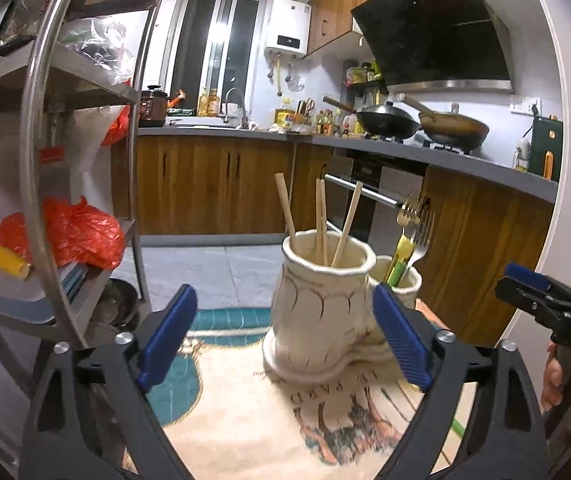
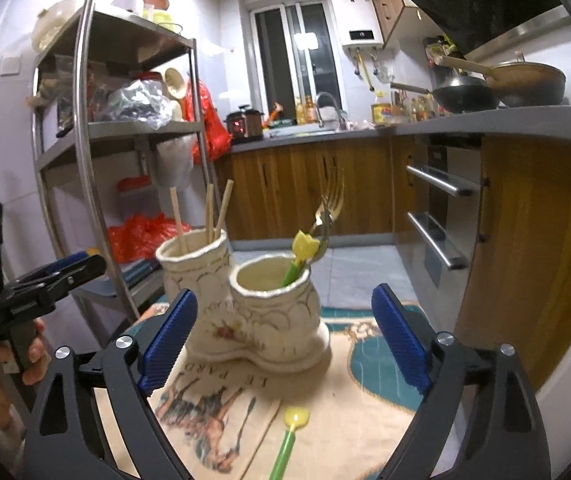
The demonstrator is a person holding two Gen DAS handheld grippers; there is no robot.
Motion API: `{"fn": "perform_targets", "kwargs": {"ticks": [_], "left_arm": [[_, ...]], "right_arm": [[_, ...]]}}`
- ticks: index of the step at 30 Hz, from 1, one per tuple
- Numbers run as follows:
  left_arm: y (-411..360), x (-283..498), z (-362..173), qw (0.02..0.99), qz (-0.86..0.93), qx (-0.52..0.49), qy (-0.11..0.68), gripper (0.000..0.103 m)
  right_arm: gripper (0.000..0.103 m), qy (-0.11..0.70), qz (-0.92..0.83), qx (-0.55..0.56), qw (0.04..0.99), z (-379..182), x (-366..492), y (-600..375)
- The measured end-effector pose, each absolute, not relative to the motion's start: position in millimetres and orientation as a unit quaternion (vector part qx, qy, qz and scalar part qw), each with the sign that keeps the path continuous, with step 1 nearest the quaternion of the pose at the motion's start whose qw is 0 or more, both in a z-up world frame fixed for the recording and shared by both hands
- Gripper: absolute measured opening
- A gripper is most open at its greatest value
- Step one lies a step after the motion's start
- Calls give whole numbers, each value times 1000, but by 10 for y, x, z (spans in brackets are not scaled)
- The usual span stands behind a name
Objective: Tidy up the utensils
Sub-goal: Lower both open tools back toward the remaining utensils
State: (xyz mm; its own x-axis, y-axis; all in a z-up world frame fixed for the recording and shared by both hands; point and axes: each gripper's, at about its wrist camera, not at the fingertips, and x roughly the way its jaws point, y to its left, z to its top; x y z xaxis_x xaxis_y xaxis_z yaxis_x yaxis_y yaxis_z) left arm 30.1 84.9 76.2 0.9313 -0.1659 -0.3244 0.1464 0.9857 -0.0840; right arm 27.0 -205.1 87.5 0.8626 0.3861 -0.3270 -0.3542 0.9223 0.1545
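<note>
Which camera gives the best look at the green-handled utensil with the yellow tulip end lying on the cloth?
The right wrist view: the green-handled tulip utensil lies unobstructed between its open jaws. The left wrist view shows only a green sliver behind the gripper's finger.

Right hand-held gripper (image 2: 285, 340) is standing wide, blue pads apart, nothing between them but air. Cream ceramic double holder (image 2: 245, 320) is sitting on a printed mat (image 2: 325, 400). Its taller cup is carrying chopsticks (image 2: 209, 212); its lower cup is carrying gold forks (image 2: 331, 200) and a green-handled utensil with a yellow tulip top (image 2: 299, 258). A second tulip-topped utensil (image 2: 289, 436) is lying flat near the mat's near edge. Left hand-held gripper (image 2: 85, 266) is showing at the left, gripped by a hand (image 2: 1, 364).
</note>
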Motion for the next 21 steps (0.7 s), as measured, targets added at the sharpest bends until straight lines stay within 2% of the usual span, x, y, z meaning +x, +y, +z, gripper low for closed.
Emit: {"fn": "perform_targets", "kwargs": {"ticks": [4,21], "left_arm": [[826,124,789,983,-68,-19,167,97],[695,-209,452,969,-81,-10,235,97]], "right_arm": [[92,193,181,43,963,914,140,-2086],[93,283,148,31,947,615,-27,-2177]]}}
